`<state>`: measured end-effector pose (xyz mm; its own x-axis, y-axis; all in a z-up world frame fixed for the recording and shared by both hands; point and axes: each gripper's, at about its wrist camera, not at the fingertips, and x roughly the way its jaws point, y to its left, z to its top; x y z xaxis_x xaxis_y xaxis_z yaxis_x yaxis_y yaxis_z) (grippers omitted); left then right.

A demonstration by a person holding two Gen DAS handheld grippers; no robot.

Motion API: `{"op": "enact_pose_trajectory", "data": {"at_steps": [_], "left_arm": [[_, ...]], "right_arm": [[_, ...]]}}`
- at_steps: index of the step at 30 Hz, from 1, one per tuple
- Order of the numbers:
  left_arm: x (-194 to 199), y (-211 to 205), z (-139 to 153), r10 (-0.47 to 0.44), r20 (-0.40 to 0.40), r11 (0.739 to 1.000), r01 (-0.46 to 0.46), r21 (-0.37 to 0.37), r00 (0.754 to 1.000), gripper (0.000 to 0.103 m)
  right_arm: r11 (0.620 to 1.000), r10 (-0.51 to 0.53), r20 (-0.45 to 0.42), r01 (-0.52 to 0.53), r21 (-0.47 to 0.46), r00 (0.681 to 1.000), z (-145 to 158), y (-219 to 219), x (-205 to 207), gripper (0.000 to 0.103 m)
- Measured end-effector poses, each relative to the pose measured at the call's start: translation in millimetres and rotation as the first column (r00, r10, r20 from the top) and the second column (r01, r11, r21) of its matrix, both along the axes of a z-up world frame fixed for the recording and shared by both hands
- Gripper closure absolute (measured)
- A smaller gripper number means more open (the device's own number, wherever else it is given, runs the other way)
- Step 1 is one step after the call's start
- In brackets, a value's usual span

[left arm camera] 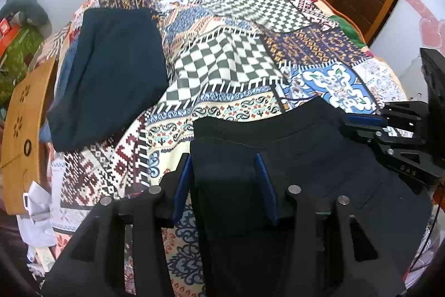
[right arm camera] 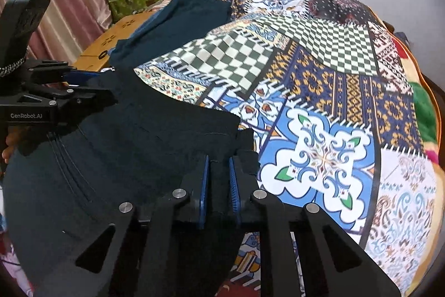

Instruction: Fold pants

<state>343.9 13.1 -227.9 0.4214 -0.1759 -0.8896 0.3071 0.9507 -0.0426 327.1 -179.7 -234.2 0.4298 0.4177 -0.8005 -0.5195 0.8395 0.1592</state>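
Left tongs [left arm camera: 226,183] gaping over black pants [left arm camera: 292,157] | right tongs [right arm camera: 219,185] nipping hem

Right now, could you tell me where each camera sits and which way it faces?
Left wrist: on the left tool, facing across the black pants and patchwork bedspread; the right tool shows at right.
Right wrist: on the right tool, same direction; the left tool shows at left.
Shared: pants, bedspread, folded teal garment.
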Motion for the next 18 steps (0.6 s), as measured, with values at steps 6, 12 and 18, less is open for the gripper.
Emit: {"op": "enact_pose_trajectory", "data": {"at_steps": [6, 12, 18], "left_arm": [[-2.8, 7.9, 19.6, 0.023, -0.006, 1.000, -0.023, -0.007, 1.000, 0.051], [-31.0, 4.1, 61.9, 0.026, 0.096, 1.000, -0.027, 0.015, 0.995, 0.050], [-62.6, -7.6, 61.7, -0.021, 0.087, 1.000, 0.022, -0.013, 0.996, 0.044]], "right_arm": [[1.000, -0.013, -0.038, 0.013, 0.011, 0.999, 18.4, -4.8, -0.8, 0.090], [0.998, 0.000, 0.042, -0.002, 0.055, 0.999, 57.6, -7.5, -29.3, 0.085], [0.992, 0.072, 0.066, -0.079, 0.098, 0.995, 68.7, 10.1, -63.7, 0.063]]}}
